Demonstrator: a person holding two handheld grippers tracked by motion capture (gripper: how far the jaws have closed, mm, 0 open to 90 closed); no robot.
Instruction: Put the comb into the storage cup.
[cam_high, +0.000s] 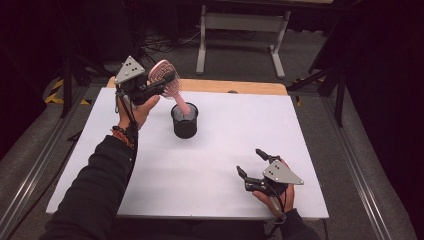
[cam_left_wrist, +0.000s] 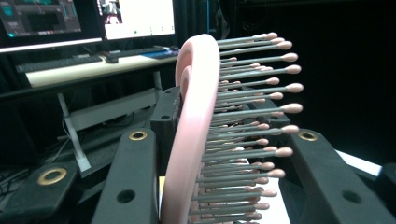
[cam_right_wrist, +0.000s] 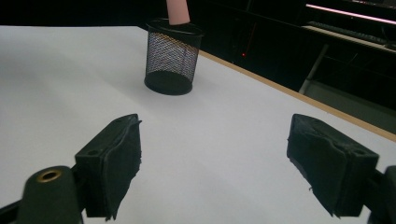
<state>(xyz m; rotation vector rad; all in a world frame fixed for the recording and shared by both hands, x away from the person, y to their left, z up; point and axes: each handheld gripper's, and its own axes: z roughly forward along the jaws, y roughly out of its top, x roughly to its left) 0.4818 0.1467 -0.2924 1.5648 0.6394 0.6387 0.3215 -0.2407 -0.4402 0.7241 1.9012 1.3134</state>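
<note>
Two hand-held grippers are at work over a white counter (cam_high: 215, 165). The left hand-held gripper (cam_high: 159, 85) is raised at the far left part of the counter, its jaws clamped on the head of a pink hairbrush (cam_high: 164, 76). In the left gripper view the pink hairbrush (cam_left_wrist: 196, 126) stands edge-on between the two black jaws, its grey bristles with pale rounded tips pointing toward the jaw at the right. The brush is tilted, and its handle slants down into a black mesh cup (cam_high: 184, 120) that stands upright on the far half of the counter, just beside the left hand (cam_high: 136, 111). In the right gripper view the pink handle end rises out of the rim of the black mesh cup (cam_right_wrist: 170, 63); how deep it reaches inside I cannot tell.

The right hand-held gripper (cam_high: 251, 162) rests low over the near right part of the counter, well apart from the cup, with its jaws spread wide and nothing between them. Its grey three-cornered plate (cam_high: 282, 173) faces up, and the right hand (cam_high: 274, 196) grips it from the near side.

Beyond the counter's far wooden edge is a grey floor with a white table frame (cam_high: 242, 35), and the left gripper view shows lit monitors (cam_left_wrist: 135, 17) on a desk in the background
</note>
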